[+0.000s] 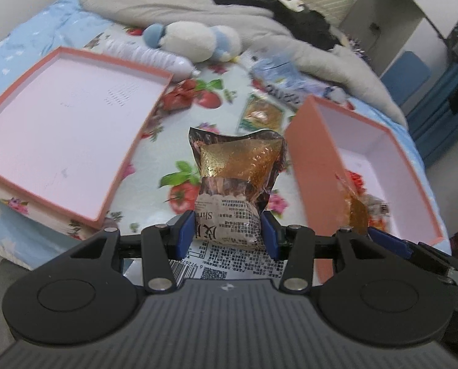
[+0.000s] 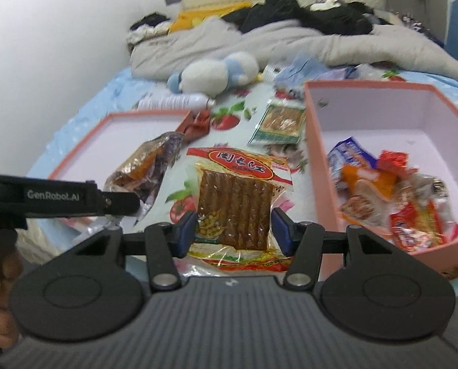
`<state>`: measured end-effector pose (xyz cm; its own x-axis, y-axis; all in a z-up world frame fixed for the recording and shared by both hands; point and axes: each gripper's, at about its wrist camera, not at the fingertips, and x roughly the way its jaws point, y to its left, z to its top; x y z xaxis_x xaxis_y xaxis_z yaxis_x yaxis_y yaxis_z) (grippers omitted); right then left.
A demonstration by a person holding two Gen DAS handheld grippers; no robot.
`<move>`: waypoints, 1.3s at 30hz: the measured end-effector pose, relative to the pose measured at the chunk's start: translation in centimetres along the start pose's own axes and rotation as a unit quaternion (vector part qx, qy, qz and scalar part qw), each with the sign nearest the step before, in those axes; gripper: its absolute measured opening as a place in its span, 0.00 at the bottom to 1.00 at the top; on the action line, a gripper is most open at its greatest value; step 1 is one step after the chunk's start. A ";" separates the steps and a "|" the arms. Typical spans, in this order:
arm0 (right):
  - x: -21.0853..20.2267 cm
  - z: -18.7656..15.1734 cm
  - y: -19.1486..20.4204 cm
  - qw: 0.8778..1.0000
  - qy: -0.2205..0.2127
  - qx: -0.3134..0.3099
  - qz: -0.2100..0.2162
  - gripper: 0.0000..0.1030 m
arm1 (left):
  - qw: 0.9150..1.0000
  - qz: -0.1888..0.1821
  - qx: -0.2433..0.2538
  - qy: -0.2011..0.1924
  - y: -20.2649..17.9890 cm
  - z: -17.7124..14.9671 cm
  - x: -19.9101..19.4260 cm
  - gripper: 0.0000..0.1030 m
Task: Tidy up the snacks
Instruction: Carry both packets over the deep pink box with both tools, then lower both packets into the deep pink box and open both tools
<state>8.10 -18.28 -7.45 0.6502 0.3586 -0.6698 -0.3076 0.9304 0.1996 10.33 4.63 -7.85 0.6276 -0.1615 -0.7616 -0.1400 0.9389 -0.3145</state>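
The left gripper point(image 1: 228, 233) has its jaws pinching a foil pouch point(image 1: 236, 181), held above the bed point(image 1: 216, 73) between the lid point(image 1: 60, 135) and the box point(image 1: 367, 160). The right gripper point(image 2: 234, 233) has its jaws clamped on a tofu packet point(image 2: 236, 196), lifted just left of the box point(image 2: 382, 117), where several snacks point(image 2: 392, 193) lie. A green packet point(image 2: 279, 121) rests on the bedsheet beyond, near a plush toy point(image 2: 216, 72).
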 end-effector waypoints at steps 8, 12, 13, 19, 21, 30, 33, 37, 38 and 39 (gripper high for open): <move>-4.5 0.8 -3.6 0.998 -0.026 0.038 -0.032 0.54 | 0.999 -0.048 0.026 -0.003 -4.4 0.5 -1.3 0.51; -5.6 1.3 -5.7 0.997 -0.035 0.051 -0.051 0.54 | 0.996 -0.069 0.048 0.004 -7.1 0.9 -0.5 0.51; -5.7 1.5 -6.3 0.996 -0.038 0.056 -0.055 0.54 | 0.996 -0.076 0.052 0.007 -7.7 1.1 -0.2 0.51; -4.7 2.4 -10.5 0.992 -0.041 0.077 -0.086 0.55 | 0.990 -0.103 0.098 0.018 -13.1 2.8 3.2 0.51; -4.0 2.8 -12.2 0.991 -0.039 0.091 -0.094 0.55 | 0.987 -0.113 0.111 0.022 -14.8 3.6 4.4 0.51; 0.3 4.7 -19.7 0.984 -0.007 0.134 -0.114 0.56 | 0.976 -0.126 0.170 0.054 -22.1 7.4 12.4 0.51; 1.9 5.0 -21.8 0.983 0.019 0.147 -0.112 0.56 | 0.971 -0.133 0.182 0.086 -23.8 8.1 15.4 0.51; 2.6 5.4 -23.2 0.982 0.037 0.142 -0.119 0.59 | 0.965 -0.125 0.204 0.111 -25.2 8.2 17.9 0.51; 2.5 5.4 -23.5 0.982 0.038 0.143 -0.117 0.60 | 0.962 -0.132 0.208 0.113 -25.3 8.0 18.0 0.52; 2.2 5.4 -23.9 0.982 0.038 0.146 -0.113 0.60 | 0.959 -0.144 0.216 0.113 -25.4 7.8 17.9 0.54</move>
<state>20.68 -39.33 -9.84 0.6214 0.1435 -0.7702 0.0583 0.9719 0.2281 31.09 -19.73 -9.06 0.4033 -0.4483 -0.7978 0.3754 0.8761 -0.3025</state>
